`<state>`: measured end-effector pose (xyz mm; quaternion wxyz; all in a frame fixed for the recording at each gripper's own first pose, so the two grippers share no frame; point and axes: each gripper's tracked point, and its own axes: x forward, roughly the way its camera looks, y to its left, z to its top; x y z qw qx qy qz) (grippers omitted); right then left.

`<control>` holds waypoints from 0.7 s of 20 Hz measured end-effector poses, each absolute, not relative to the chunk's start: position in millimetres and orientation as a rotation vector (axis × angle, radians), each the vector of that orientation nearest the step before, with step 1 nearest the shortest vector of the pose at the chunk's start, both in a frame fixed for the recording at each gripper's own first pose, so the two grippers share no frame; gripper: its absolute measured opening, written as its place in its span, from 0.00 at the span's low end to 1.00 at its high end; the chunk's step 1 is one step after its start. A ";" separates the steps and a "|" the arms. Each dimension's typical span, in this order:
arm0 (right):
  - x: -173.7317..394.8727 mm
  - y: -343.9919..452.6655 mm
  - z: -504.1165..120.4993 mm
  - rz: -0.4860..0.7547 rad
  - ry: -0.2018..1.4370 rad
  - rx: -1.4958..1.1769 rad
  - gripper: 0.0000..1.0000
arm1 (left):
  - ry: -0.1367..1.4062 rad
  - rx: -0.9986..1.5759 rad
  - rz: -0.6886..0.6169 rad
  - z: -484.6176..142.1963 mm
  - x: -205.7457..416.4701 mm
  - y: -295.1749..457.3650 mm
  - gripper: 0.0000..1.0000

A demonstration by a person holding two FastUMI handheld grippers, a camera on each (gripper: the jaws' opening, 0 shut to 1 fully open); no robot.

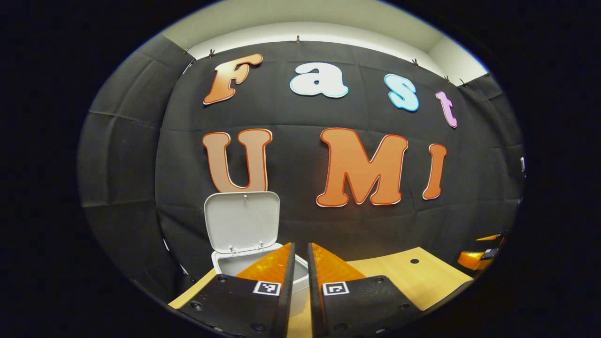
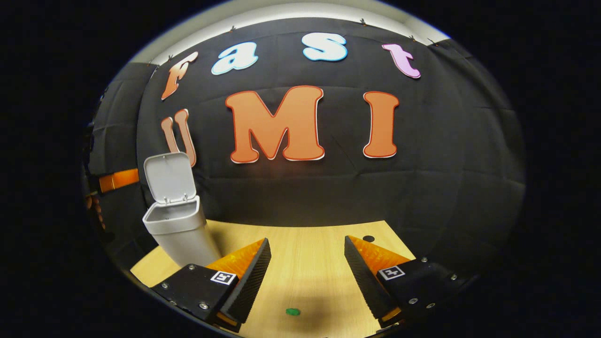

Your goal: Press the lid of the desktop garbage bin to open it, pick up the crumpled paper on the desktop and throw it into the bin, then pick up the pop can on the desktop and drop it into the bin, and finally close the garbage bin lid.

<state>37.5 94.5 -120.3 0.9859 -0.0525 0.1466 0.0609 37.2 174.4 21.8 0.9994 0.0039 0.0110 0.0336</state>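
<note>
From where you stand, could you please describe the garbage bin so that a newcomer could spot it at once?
Start at the wooden table before the black cloth wall. Near its far left corner stands the garbage bin, a pale grey tapered tub. Its hinged lid is open and stands upright, the only tall thing on the table.

Black cloth wall (image 2: 422, 178) behind wooden desk (image 2: 305, 263)

A recording booth: black cloth wall (image 2: 446, 178) clipped up behind a bare wooden worktop (image 2: 305, 263), white ceiling above.
</note>
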 end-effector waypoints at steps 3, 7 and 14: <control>35.4 106.3 -138.8 0.179 0.355 -0.169 0.94 | 0.014 0.015 0.045 17.8 40.8 170.9 0.48; 32.6 116.1 -167.1 0.220 0.426 -0.172 0.94 | 0.026 -0.026 0.061 5.6 44.5 176.3 0.83; 28.5 113.9 -255.9 0.243 0.648 -0.142 0.94 | 0.077 -0.005 0.074 -28.0 50.4 188.8 0.97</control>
